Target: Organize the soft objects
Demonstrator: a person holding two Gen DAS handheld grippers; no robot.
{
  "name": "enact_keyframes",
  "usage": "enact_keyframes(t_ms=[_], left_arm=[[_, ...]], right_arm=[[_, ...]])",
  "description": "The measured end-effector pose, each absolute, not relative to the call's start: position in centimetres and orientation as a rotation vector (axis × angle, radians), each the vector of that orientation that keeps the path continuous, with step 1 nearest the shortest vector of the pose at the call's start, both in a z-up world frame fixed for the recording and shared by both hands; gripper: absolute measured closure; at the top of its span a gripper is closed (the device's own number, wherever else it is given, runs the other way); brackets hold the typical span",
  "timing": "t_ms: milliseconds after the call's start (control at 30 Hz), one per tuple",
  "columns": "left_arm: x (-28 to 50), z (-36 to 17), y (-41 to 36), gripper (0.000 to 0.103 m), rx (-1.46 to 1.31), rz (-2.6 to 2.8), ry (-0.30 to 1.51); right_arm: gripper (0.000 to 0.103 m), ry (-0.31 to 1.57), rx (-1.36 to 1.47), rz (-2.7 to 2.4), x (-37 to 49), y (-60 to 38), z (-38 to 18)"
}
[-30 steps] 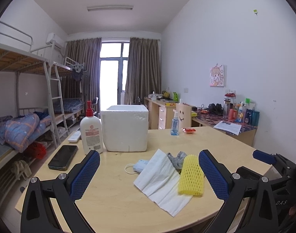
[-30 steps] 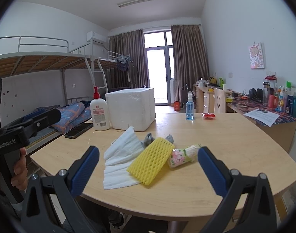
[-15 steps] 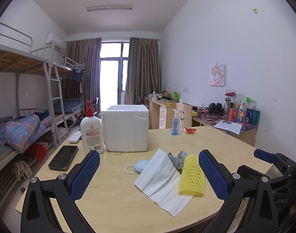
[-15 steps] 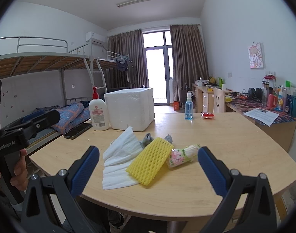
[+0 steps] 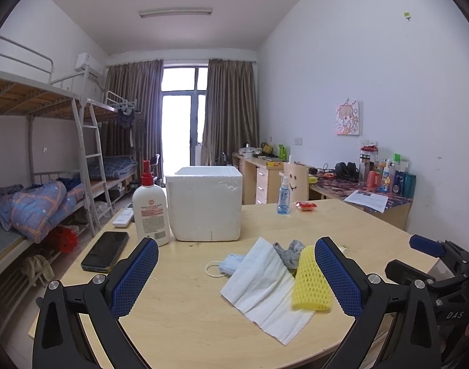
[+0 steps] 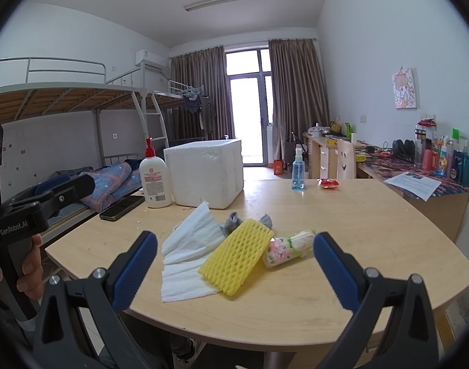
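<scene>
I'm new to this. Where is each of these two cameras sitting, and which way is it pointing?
Left wrist view: rides the left gripper, looking forward across the table at the yellow foam net; its own open blue-padded fingers show, with the right gripper at the right edge.
Right wrist view: rides the right gripper, facing the same pile; its open fingers show, plus a hand holding the left gripper.
Shared: foam net, white paper towel, white foam box.

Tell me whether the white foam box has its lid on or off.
Off. The foam box shows an open top rim with no lid in the left wrist view; what is inside cannot be seen.
</scene>
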State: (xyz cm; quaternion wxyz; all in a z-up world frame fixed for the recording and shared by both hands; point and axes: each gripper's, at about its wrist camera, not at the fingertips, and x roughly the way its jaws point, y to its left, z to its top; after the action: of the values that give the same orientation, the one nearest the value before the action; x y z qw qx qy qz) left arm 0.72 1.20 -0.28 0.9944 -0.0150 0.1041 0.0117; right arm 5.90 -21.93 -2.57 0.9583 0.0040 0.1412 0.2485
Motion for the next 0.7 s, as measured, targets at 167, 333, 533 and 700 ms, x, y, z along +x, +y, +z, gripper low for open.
enact_keyframes(t_ms=[167,333,533,700], left_arm=[[1.5,-0.6,1.6,0.001,-0.018,0.024,0.229],[2.5,-1.2,1.8,0.001,-0.02,0.009,0.26],[4.0,-2.1,1.9,0.001,-0.006,-0.008,0.3],[5.6,-3.1,1.9,0.001,0.003,-0.035,0.345]], right_arm=[[0.0,0.298,0.007,0.499,6.4,-21.7,-2.6],[0.0,0.319,0.005,0.493,7.4,-21.4,-3.0],[0.0,0.349,0.001,0.497,8.6,-20.9,-3.6],[0.0,0.379,-0.007,0.498,9.6,-20.3,-4.3]])
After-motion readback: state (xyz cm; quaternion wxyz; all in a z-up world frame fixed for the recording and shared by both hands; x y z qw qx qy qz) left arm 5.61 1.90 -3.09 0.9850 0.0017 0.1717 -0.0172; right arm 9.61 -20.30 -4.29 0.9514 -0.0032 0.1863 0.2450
